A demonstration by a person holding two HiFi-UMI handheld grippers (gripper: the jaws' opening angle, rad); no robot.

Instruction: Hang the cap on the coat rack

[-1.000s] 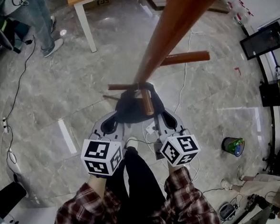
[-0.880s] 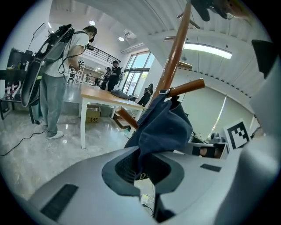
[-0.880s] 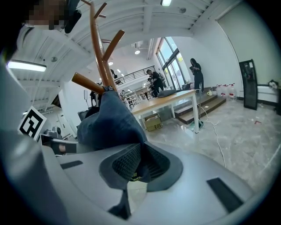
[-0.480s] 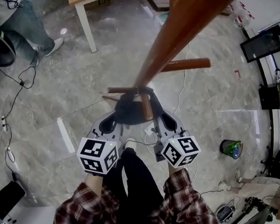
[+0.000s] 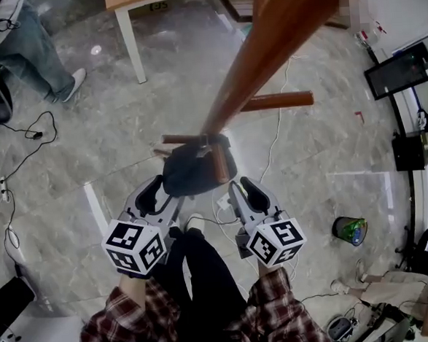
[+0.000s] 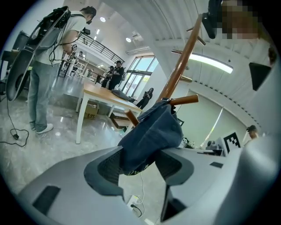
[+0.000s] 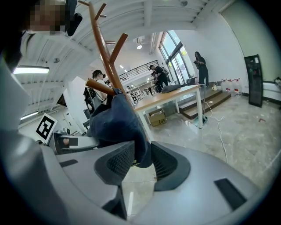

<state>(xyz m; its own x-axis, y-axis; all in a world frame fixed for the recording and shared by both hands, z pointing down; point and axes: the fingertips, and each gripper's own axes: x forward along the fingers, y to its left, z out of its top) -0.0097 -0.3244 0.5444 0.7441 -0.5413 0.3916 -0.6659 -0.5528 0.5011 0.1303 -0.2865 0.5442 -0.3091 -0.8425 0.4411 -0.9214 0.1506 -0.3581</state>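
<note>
One cap (image 5: 190, 170), dark blue, hangs draped over a short peg (image 5: 220, 162) low on the coat rack (image 5: 265, 61). In the head view the peg lies across the cap's 3 o'clock side. We judge the hanging itself done and the release in hand.

The left hand-held gripper (image 6: 140, 158), at the cap's 7 o'clock, has just been opening its jaws. They stand spread with the cap's lower edge hanging between them, apparently free of the pads. The right hand-held gripper (image 7: 141, 151), at the cap's 5 o'clock, has its jaws drawn close on the cap's rim, pinching it.

Next we need that right grip let go. Then both hand-held grippers can draw back toward 6 o'clock, gently, so the cap is not dragged off the peg.
</note>
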